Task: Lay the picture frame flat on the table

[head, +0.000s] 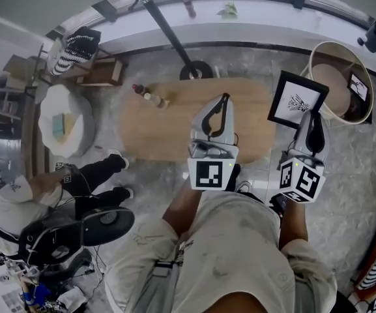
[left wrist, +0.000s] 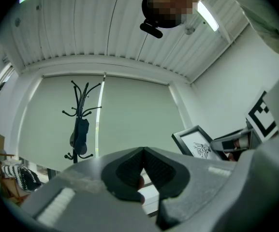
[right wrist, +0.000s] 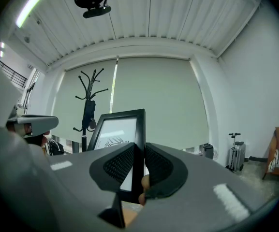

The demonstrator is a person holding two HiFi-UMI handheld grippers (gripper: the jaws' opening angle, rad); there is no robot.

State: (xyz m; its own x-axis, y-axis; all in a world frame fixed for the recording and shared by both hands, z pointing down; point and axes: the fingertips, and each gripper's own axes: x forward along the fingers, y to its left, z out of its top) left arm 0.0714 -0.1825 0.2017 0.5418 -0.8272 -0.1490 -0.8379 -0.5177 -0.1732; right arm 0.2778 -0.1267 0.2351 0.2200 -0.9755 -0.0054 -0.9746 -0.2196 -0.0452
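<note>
Black-bordered picture frame is held in the air just off the right end of the wooden table, not yet touching it. The right gripper clamps it by one side edge; the right gripper view shows the border pinched between both pads. Judgement: an edge grip leaves the back free to go down flat. The frame sits tilted, print side towards the person. The left gripper hovers over the table's right half with its jaws closed together on nothing. It is probably idle, placed close enough to steady the frame. A small bottle lies on the far left of the table, well apart from the likely landing spot.
</note>
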